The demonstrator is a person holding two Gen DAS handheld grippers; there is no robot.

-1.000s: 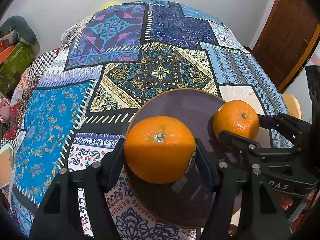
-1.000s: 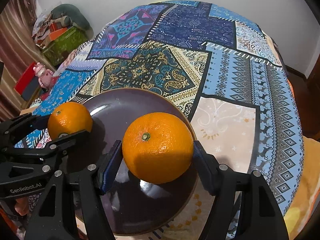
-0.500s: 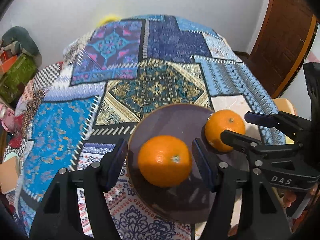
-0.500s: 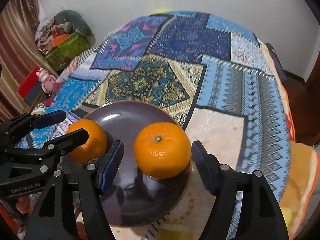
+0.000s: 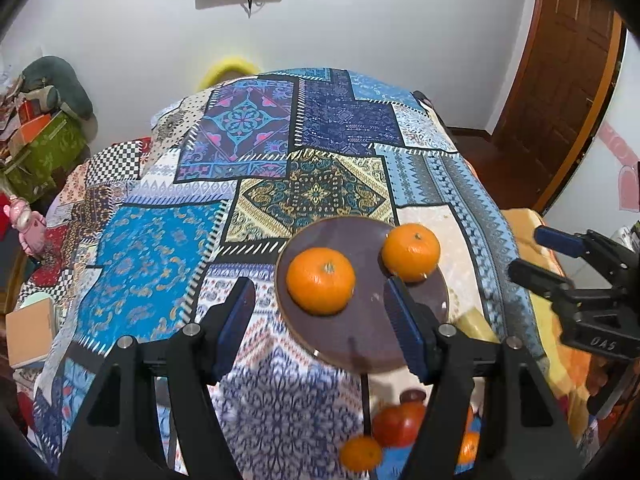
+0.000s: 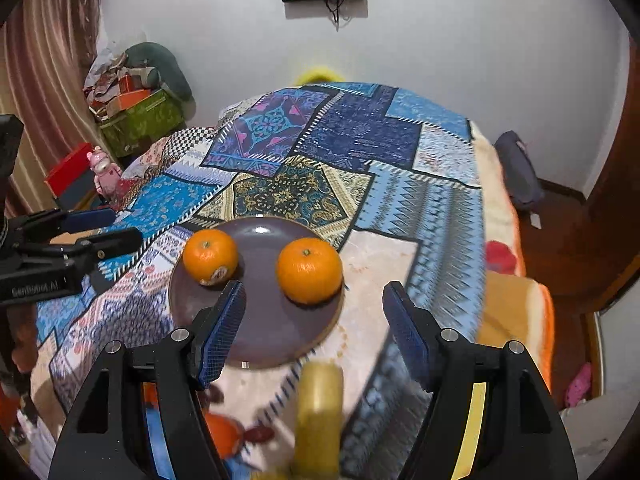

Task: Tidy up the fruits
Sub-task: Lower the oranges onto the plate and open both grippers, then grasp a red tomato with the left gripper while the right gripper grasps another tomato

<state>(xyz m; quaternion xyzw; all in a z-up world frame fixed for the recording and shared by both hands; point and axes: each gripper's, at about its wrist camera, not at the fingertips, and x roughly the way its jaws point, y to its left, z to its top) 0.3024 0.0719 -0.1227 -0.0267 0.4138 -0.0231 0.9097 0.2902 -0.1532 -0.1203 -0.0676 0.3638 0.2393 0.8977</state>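
A table draped in a patchwork cloth (image 5: 168, 248) of blue patterns stands before a white wall. From the left wrist camera, the left gripper (image 5: 322, 320) hangs with jaws apart above a dark plate (image 5: 360, 340) holding two oranges, the left orange (image 5: 321, 281) and the right orange (image 5: 411, 253), set apart. From the right wrist camera, the right gripper (image 6: 314, 322) is spread wide and empty over the same plate (image 6: 264, 336); a blurred yellow fruit (image 6: 320, 412) lies nearer the camera.
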